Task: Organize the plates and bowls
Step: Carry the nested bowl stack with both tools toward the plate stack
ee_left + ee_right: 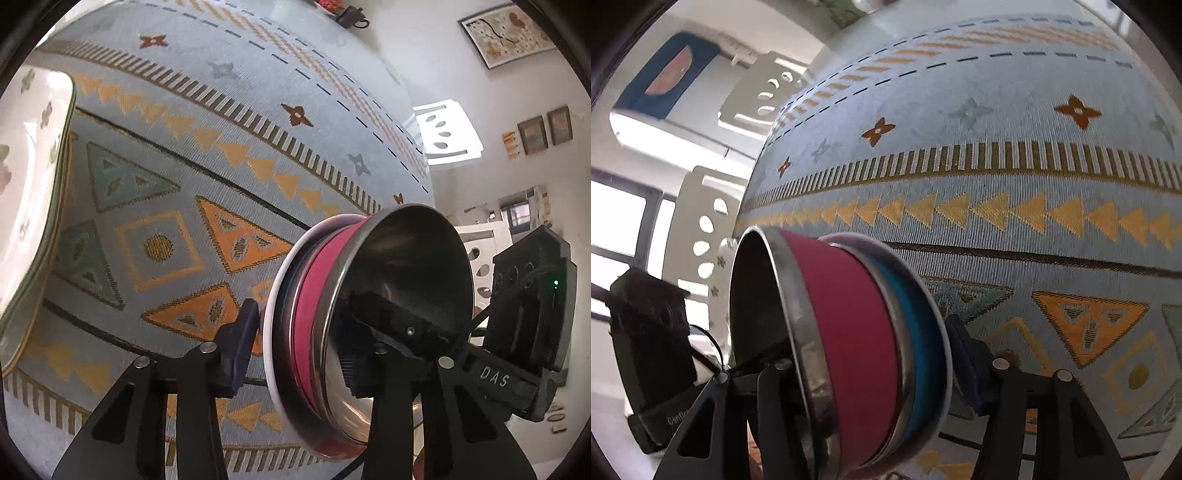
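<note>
A nested stack of bowls is held between both grippers above the patterned tablecloth (229, 155). The top bowl is steel with a pink band (321, 295), over a blue bowl and a white-rimmed one (271, 295); in the right wrist view the pink bowl (849, 332) and blue bowl (923, 339) show side on. My left gripper (299, 339) is shut on the stack's rim, one finger outside (240, 347), one inside. My right gripper (871, 369) is shut on the opposite rim. A stack of white floral plates (29, 192) lies at the left.
White chairs (443, 133) stand beyond the table's edge, also in the right wrist view (757, 96). Framed pictures hang on the wall (509, 33). The tablecloth (1015, 184) spreads out beyond the bowls.
</note>
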Demonstrator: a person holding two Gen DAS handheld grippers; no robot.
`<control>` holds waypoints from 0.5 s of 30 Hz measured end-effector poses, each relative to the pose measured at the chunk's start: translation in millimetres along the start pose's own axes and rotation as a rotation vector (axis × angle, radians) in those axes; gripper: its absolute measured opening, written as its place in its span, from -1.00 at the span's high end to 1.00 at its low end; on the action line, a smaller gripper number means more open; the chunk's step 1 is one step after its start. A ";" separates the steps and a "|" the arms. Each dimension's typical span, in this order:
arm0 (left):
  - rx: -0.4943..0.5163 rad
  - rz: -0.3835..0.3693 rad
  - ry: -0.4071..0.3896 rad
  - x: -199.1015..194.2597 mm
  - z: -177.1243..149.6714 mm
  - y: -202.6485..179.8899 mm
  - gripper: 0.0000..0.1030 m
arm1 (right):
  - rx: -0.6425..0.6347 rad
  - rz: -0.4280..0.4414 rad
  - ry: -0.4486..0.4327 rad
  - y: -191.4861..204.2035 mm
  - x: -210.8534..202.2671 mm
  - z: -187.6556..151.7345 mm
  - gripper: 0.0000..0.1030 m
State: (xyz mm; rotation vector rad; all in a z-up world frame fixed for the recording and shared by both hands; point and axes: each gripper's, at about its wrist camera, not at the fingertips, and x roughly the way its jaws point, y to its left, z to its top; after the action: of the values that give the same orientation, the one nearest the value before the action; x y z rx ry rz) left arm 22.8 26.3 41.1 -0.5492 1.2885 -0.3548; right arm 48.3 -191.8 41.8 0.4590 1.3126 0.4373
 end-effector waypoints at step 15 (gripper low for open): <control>-0.091 0.037 -0.037 -4.8 -10.1 6.1 0.32 | 0.052 -0.010 -0.051 0.3 -0.9 -14.6 -0.13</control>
State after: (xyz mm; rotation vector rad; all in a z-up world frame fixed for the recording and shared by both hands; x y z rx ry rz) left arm 11.5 32.0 39.7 -0.6055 1.2819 -0.2557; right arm 33.8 -191.0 39.8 0.5042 1.2787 0.3818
